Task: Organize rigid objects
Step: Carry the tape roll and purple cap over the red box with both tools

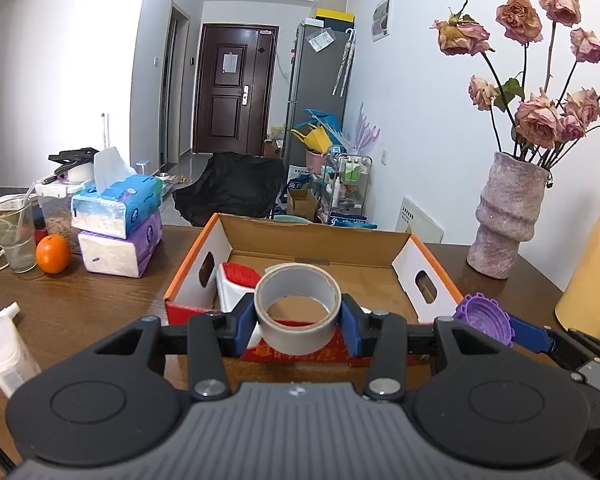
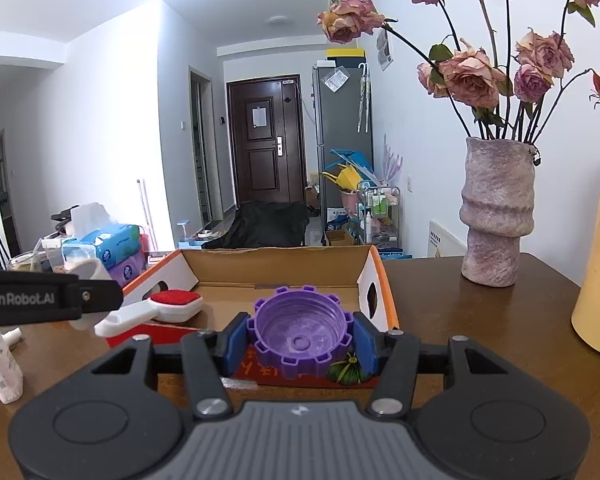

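My left gripper is black with blue pads and silver screws. My right gripper matches it, with a ribbed grey housing.

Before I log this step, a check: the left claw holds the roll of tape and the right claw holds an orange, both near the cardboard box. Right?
Not quite. The right claw holds a purple toothed cap, not an orange; the right wrist view shows it. The left claw does hold the roll of tape, both near the cardboard box.
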Motion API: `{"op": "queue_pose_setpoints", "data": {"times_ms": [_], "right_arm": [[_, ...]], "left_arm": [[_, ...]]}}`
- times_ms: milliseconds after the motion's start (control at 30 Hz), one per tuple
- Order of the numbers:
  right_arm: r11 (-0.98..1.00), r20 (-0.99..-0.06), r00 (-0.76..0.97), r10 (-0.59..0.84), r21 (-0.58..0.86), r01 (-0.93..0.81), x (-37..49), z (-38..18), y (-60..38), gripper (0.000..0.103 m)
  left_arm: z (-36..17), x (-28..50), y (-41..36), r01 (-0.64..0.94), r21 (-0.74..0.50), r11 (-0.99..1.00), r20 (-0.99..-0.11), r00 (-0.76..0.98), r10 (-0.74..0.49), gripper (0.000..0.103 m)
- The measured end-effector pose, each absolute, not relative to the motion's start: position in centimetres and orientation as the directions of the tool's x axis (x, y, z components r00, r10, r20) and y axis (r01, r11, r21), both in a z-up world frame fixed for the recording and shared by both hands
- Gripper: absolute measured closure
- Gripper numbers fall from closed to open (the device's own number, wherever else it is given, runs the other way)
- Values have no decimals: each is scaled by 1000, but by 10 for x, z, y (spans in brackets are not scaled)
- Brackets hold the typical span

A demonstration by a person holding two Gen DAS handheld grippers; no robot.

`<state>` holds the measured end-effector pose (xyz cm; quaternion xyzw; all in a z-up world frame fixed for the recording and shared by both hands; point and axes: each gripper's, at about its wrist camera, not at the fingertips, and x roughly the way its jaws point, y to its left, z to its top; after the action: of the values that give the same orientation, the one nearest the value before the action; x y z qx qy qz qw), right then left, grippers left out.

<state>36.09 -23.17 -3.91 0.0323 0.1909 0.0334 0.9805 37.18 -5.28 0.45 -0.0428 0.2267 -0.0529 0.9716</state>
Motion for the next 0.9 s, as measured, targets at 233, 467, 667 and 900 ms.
{"op": "queue_pose_setpoints", "data": {"times_ms": [233,467,667,900], "right_arm": [[997,-378,923,66,69,-43,377,-40,-236,50],[997,-375,924,67,68,-44,399,-40,-237,50],[997,-378,923,65,63,-44,420,-42,-236,50],[997,-382,922,64,57,-46,443,-44,-234,50]], "left_arm": [[4,392,-59,84,-113,990,-437,891,-126,58],[2,415,-63,81,-112,990,-443,888,-122,58],[0,437,-66,73,-109,991,-448,886,-115,58],[-3,460,-68,71,-108,992,-453,884,-112,58]]}}
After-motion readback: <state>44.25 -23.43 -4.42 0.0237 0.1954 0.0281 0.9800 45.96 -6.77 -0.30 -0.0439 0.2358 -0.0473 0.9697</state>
